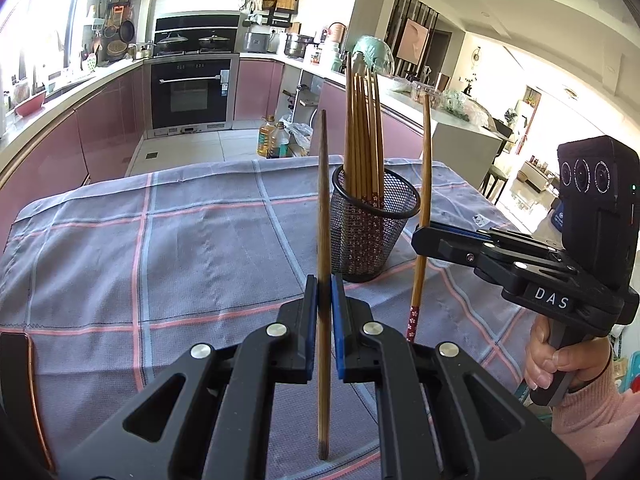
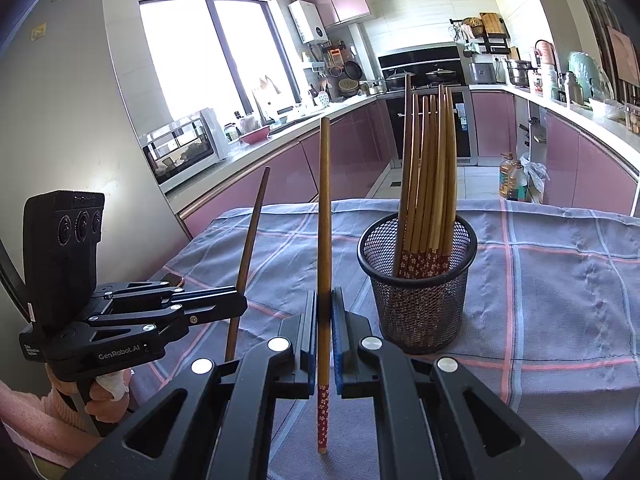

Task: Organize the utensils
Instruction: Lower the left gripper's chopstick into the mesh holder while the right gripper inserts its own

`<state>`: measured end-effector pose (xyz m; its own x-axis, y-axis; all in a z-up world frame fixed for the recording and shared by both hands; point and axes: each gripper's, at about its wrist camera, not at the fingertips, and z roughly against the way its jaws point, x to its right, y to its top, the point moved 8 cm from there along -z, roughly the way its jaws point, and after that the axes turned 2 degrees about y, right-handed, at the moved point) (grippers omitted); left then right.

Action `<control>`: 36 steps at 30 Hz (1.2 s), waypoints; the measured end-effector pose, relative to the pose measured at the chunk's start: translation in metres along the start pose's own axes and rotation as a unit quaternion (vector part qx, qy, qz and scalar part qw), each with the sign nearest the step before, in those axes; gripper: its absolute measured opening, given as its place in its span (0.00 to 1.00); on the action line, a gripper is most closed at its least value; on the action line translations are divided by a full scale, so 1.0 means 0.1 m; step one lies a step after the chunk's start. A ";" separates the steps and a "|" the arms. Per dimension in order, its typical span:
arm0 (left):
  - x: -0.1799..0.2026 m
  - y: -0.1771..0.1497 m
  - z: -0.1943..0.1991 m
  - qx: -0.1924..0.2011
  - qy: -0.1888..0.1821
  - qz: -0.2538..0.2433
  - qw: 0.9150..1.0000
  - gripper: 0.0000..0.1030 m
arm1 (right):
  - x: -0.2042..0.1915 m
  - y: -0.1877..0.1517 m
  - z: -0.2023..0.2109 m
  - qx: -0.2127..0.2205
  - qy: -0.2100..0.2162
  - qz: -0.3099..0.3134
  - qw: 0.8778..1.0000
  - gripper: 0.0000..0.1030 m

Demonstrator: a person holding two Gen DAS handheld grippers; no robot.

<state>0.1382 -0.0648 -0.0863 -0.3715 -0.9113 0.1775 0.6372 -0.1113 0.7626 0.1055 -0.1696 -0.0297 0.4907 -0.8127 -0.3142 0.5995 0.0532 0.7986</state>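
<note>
Currently both grippers are clamped, each on one chopstick held upright above the checked cloth (image 1: pixel 192 240). Left gripper (image 1: pixel 324 292) pinches a plain dark-brown chopstick (image 1: pixel 323 200) w/ jaws nearly touching; right gripper (image 2: pixel 325 308) pinches a lighter chopstick (image 2: pixel 324 216) w/ red floral handle end hanging below the pads. In the left wrist view the right gripper (image 1: pixel 424 236) sits just beside the mesh holder (image 1: pixel 372 236), which stands upright on the cloth w/ a bundle of matching floral chopsticks (image 2: pixel 430 184) already in it, handle ends down. Handling, by judgement: sticks are light, stiff, smooth wood, so likely to pivot or slip in a two-pad pinch; mid-shaft grip as now looks best for keeping them vertical. Holder looks light too, and a sideways knock could tip it. Obstacles: the bundle leans across the holder mouth, leaving free space mostly on the near side; the two grippers are close together, so entries prob. need to go one at a time. Phone-like object (image 1: pixel 24 380) at cloth edge, well clear.
</note>
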 end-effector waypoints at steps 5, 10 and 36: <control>0.03 0.02 0.02 0.004 -0.001 -0.001 1.000 0.08 | 0.03 0.02 0.05 0.005 -0.002 -0.001 1.000 0.06; 0.05 0.05 0.04 0.008 -0.002 -0.002 1.000 0.07 | 0.03 0.04 0.08 0.009 -0.002 0.000 1.000 0.06; 0.13 0.14 0.12 0.019 -0.010 -0.005 1.000 0.08 | 0.08 0.13 0.19 0.027 -0.005 0.003 1.000 0.06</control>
<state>0.1342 -0.0731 -0.0657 -0.3919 -0.9017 0.1825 0.6072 -0.1045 0.7877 0.1055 -0.1862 -0.0120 0.4875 -0.8187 -0.3035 0.5605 0.0269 0.8277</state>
